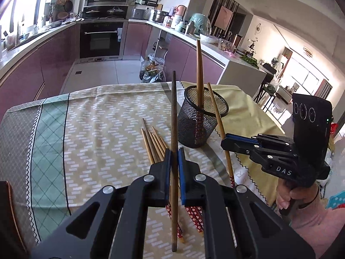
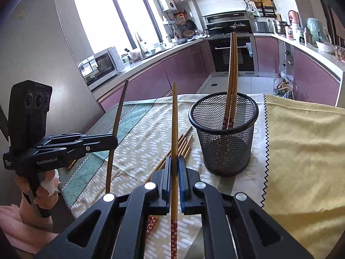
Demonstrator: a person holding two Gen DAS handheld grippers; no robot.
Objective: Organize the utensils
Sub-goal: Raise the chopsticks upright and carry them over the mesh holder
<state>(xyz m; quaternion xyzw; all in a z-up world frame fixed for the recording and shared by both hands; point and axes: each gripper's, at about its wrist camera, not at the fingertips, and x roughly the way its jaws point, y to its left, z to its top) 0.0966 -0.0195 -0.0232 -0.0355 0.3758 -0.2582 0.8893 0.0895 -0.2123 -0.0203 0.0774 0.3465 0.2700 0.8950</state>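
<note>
My table [image 1: 90,116] wears a patterned cloth, with a yellow cloth [image 2: 301,146] laid over its right side. The black mesh cup [image 2: 224,133] stands upright near where the two cloths meet, and it already holds two bamboo chopsticks [image 2: 231,69] leaning together, flowered ends down. A loose bundle of bamboo chopsticks [image 1: 154,144] lies flat on the patterned cloth just beside the cup.

My left gripper [image 1: 174,157] is pinched on a dark wooden chopstick [image 1: 174,112], held nearly upright. My right gripper [image 2: 174,166] is pinched on a light bamboo chopstick [image 2: 174,118] with a red flowered end, also upright and clear of the cloth.

I judge I'm mid-way: two are lifted, not yet dropped. Next I'd carry each stick over the cup's rim, keep it steep, then ease my grip so it slides in without tipping the cup.
</note>
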